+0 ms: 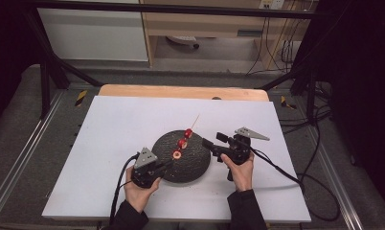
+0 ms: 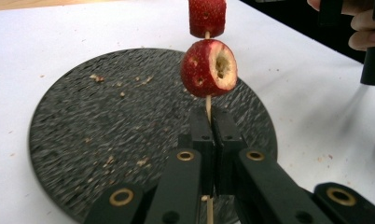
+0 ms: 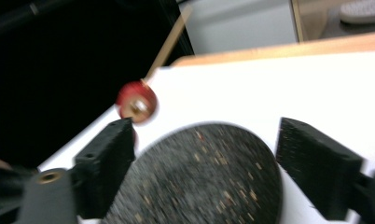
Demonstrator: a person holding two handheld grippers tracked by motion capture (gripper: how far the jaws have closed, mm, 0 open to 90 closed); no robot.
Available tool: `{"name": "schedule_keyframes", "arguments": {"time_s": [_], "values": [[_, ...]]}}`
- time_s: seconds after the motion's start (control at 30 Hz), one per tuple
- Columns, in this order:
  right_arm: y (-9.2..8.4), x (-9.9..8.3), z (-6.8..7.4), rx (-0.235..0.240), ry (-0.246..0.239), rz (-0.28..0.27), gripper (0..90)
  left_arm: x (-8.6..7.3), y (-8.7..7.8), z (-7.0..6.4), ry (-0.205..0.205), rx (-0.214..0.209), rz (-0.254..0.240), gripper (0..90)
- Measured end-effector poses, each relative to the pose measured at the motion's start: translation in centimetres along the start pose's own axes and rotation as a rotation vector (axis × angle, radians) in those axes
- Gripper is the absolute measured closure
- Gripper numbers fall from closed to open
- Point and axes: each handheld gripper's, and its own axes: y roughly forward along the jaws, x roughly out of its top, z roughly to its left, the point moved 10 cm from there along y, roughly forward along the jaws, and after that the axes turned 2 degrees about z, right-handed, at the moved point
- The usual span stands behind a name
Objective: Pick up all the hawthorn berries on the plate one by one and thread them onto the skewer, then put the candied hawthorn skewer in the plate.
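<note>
Both hands come in at the desk's near edge. Left gripper (image 1: 167, 164) has its jaws pinching a wooden skewer (image 2: 208, 105) threaded with red fruit pieces (image 2: 209, 68) above the dark round plate (image 1: 200, 165) near mid-desk. Right gripper (image 1: 213, 140), jaws spread, hovers at the plate's right rim.

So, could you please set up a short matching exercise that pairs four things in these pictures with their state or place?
Things:
1. left hand-held gripper
2. right hand-held gripper
3. strawberry pieces
4. round dark plate

States or places:
A. lying on the white table cover, strewn with crumbs
B. jaws wide apart, holding nothing
C. threaded on the wooden skewer
D. jaws shut on the skewer's lower end

Pairs: 1-D, 2-B, 3-C, 4-A
</note>
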Motion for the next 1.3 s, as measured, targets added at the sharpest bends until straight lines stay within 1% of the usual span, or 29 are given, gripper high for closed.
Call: {"name": "schedule_keyframes", "arguments": {"time_s": [0.1, 0.23, 0.27, 0.4, 0.53, 0.67, 0.73, 0.77, 0.8, 0.93, 1.03, 1.13, 1.2, 1.3], "values": [[-0.2, -0.9, -0.7, -0.018, -0.043, 0.055, 10.0, -0.2, -0.6, 0.5, 0.002, 0.001, 0.012, 88.4], [-0.7, -2.4, -1.8, -0.047, -0.096, 0.148, 4.3, -0.4, -1.4, 1.0, 0.018, 0.003, 0.041, 88.4], [-0.8, -2.7, -2.0, -0.052, -0.104, 0.162, 3.5, -0.5, -1.6, 1.2, 0.021, 0.005, 0.047, 88.4], [-1.7, -3.9, -2.8, -0.05, -0.134, 0.208, 0.8, -0.2, -2.2, 1.8, 0.035, 0.007, 0.076, 88.4], [-2.8, -5.2, -3.6, -0.055, -0.17, 0.258, 0.6, 0.1, -2.5, 2.2, 0.054, 0.013, 0.103, 88.4], [-4.0, -6.3, -4.3, -0.043, -0.192, 0.276, 0.6, 0.5, -2.6, 2.7, 0.063, 0.013, 0.131, 88.3], [-4.6, -6.7, -4.7, -0.05, -0.198, 0.288, 0.6, 0.7, -2.6, 2.9, 0.065, 0.011, 0.143, 88.4], [-4.9, -7.0, -4.9, -0.057, -0.21, 0.301, 0.6, 0.9, -2.6, 3.0, 0.063, 0.01, 0.149, 88.4], [-5.1, -7.3, -5.1, -0.064, -0.214, 0.313, 0.6, 1.0, -2.6, 3.1, 0.07, 0.012, 0.157, 88.3], [-5.9, -8.0, -5.5, -0.061, -0.234, 0.321, 0.6, 1.6, -2.4, 3.3, 0.084, 0.015, 0.188, 88.3], [-6.3, -8.5, -5.8, -0.066, -0.222, 0.326, 0.6, 1.9, -2.1, 3.4, 0.098, 0.02, 0.213, 88.3], [-6.6, -9.2, -6.2, -0.071, -0.222, 0.34, 0.6, 2.2, -1.7, 3.5, 0.11, 0.025, 0.238, 88.3], [-6.6, -9.4, -6.4, -0.083, -0.224, 0.351, 0.6, 2.2, -1.4, 3.5, 0.111, 0.024, 0.253, 88.3], [-6.7, -9.5, -6.3, -0.079, -0.23, 0.351, 0.6, 2.2, -0.7, 3.5, 0.112, 0.024, 0.279, 88.3]]}}
